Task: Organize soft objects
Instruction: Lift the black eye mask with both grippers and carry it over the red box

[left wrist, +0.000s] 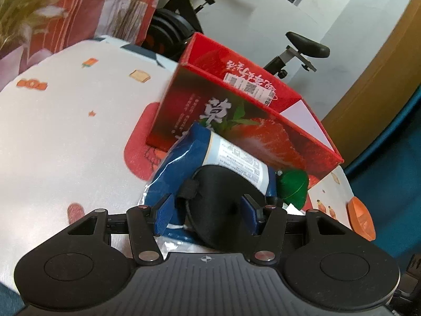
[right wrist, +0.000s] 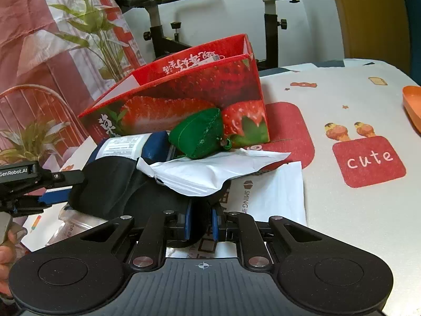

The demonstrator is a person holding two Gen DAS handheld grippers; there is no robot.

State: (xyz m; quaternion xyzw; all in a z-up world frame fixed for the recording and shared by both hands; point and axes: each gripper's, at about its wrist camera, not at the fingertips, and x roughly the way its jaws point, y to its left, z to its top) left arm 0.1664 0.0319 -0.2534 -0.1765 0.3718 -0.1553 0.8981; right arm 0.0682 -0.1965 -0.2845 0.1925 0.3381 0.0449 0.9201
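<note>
A black soft eye mask [left wrist: 218, 205] lies on the table in front of a red strawberry box [left wrist: 236, 110]. My left gripper [left wrist: 208, 210] has its blue pads on either side of the mask, shut on it. My right gripper [right wrist: 201, 223] is shut on the other end of the black mask [right wrist: 110, 187]. A blue packet with a white label [left wrist: 229, 155] lies under the mask. A green fabric pouch [right wrist: 198, 135] rests against the box [right wrist: 184, 97]. A white plastic pouch [right wrist: 210, 168] lies across the mask.
A white mailer bag [right wrist: 276, 192] lies flat on the patterned tablecloth [right wrist: 342, 210]. An orange plastic piece [right wrist: 413, 102] sits at the right table edge. An exercise bike [right wrist: 163, 26] and a flowered curtain [right wrist: 52, 39] stand behind the table.
</note>
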